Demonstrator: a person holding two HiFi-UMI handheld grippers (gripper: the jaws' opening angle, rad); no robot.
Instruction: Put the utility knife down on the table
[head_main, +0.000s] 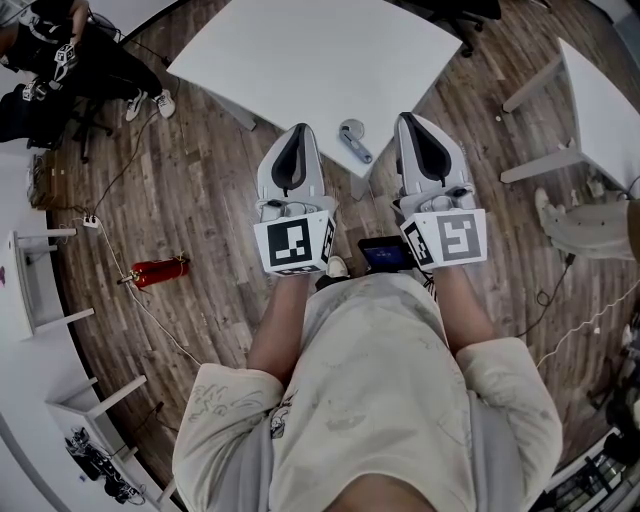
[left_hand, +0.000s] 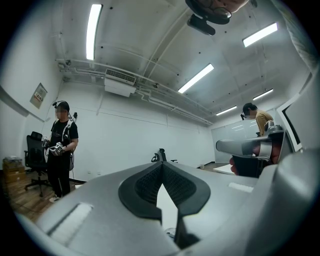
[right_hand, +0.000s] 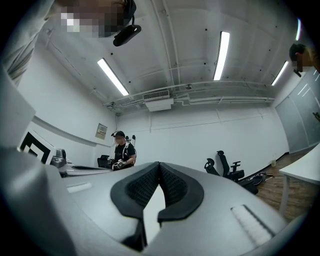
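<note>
Utility knife (head_main: 355, 140) on table (head_main: 300, 60), between your left gripper (head_main: 298, 130) and right gripper (head_main: 410, 119), axis running down-right; both claws closed, empty.

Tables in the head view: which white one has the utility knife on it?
The white table straight ahead: the utility knife lies near its nearest corner. The right-hand table shows none.
</note>
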